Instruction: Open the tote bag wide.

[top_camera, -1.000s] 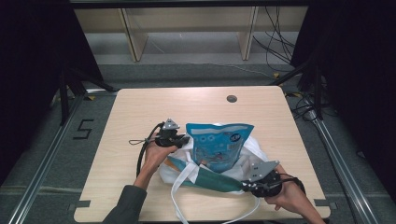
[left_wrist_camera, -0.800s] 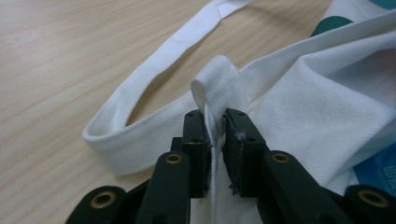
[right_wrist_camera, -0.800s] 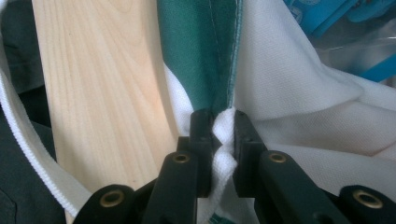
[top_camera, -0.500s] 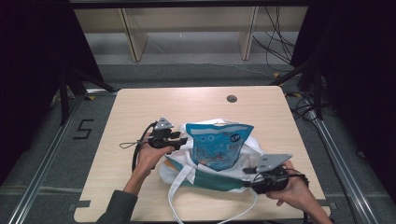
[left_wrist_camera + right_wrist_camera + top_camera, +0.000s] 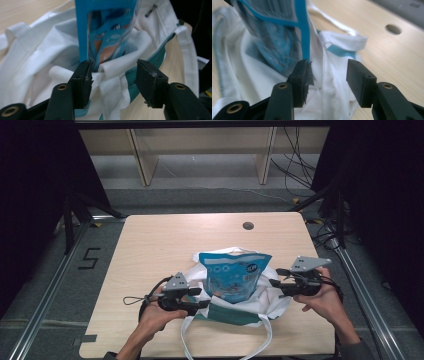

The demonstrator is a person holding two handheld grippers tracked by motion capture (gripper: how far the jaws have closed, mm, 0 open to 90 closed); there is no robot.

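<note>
Two tools flank the work: my left tool [image 5: 204,299] sits at about 8 o'clock of the blue snack pouch [image 5: 234,276], my right tool [image 5: 272,283] at about 3 o'clock. The pouch stands upright, its lower part sunk into the mouth of the white tote bag [image 5: 270,299], which lies crumpled near the 6 o'clock edge of the surface [image 5: 165,240].

Both tools are spread wide and grip nothing. In the left gripper view, a fold of the bag's rim [image 5: 117,65] and a loose strap [image 5: 110,92] lie between the jaws, with the pouch's bottom corner just beyond the left jaw. In the right gripper view, the pouch's blue side seam [image 5: 303,30] rises just above the left jaw, and white cloth [image 5: 332,80] lies in the gap.

My worry is that the pouch is unsupported. As I judge it, only the slack cloth around it keeps it standing, so a tug on the rim from either side could tip it toward 12 o'clock and out of the bag. If I close the left tool here, I may catch the strap with the rim and pull the mouth shut instead of open. On the right, the jaw is close enough to the seam that closing could pinch the pouch rather than the cloth. The long handles [image 5: 187,340] trailing toward 6 o'clock could also snag my left forearm.
</note>
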